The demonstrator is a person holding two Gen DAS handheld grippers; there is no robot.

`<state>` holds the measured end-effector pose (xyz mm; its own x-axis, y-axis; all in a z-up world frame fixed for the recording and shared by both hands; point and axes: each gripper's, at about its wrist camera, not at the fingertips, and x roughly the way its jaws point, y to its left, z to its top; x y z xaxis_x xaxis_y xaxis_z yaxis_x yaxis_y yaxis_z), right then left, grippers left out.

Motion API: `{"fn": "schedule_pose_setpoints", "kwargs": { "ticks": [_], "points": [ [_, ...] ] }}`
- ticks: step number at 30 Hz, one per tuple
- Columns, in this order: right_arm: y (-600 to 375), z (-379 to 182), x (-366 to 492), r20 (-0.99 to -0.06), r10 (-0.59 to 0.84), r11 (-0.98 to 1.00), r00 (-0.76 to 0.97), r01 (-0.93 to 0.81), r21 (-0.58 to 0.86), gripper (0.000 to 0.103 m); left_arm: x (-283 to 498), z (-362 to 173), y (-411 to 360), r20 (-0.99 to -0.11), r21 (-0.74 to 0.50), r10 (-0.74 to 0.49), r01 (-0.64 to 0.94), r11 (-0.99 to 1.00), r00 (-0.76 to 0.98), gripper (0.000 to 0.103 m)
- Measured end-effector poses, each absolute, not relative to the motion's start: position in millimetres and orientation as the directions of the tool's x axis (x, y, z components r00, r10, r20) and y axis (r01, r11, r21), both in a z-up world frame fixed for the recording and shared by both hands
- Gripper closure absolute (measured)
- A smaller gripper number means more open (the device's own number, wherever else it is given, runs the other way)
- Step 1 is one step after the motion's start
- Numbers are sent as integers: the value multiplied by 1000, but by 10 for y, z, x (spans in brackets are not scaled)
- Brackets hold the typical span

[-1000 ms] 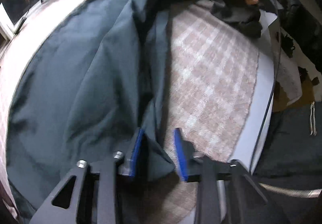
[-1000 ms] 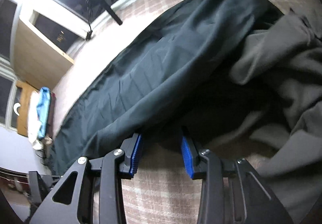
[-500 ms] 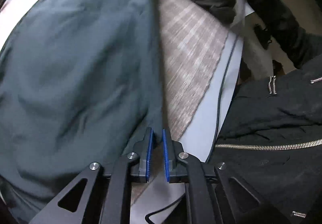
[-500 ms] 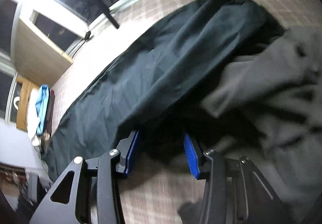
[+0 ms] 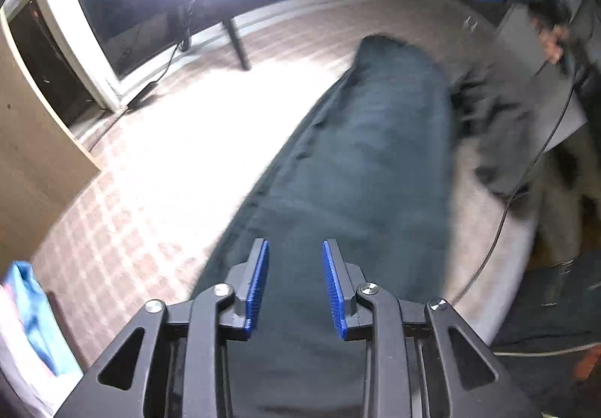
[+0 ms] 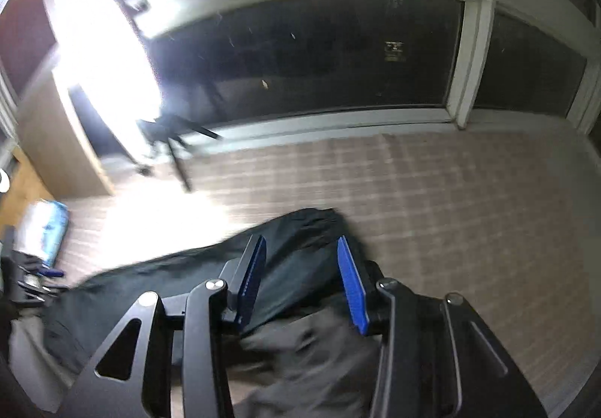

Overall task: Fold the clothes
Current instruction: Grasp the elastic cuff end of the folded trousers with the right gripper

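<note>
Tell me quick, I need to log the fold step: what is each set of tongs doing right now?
Left tongs: opening, nothing pinched; the dark green garment lies below.
Right tongs: open, holding nothing, above the garment and grey cloth.

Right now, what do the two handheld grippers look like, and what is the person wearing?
Both the left gripper and right gripper have matte black, angular metal frames with triangular cut-outs and silver screw heads. Each has two fingers lined with bright blue ribbed pads. In the left wrist view a thin dark cable trails from the far gripper, beside a dark sleeve.
</note>
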<state>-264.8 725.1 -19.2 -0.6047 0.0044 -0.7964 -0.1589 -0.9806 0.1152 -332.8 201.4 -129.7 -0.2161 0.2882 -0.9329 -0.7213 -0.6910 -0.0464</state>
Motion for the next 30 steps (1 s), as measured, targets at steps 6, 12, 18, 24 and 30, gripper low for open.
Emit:
{"fn": "schedule_pose_setpoints", "kwargs": {
  "ticks": [6, 12, 18, 24, 30],
  "points": [
    [7594, -1209, -3272, -911, 14, -987, -413, -150, 53, 63, -3563, -1858, 2659, -949, -43, 262, -754, -655, -174, 68],
    [8002, -1955, -3428, -932, -163, -953, -325, -194, 235, 63, -3883, -2352, 3083, -976, -5, 173, -786, -619, -130, 67],
    [8190, -2217, -3384, -858, -376, -863, -351, -205, 462, 52, -4011, -2485, 3151, -986, -39, 154, -792, -609, -69, 67],
    [8236, -2028, -3292, -796, -420, -832, -437, -165, 529, 52, -3981, -2521, 3209, -990, -45, 137, -808, -588, -45, 60],
    [8049, -2159, -3436, -842, -417, -861, -341, -148, 486, 52, -3943, -2549, 3284, -990, -45, 133, -822, -567, -38, 55]
  ]
}}
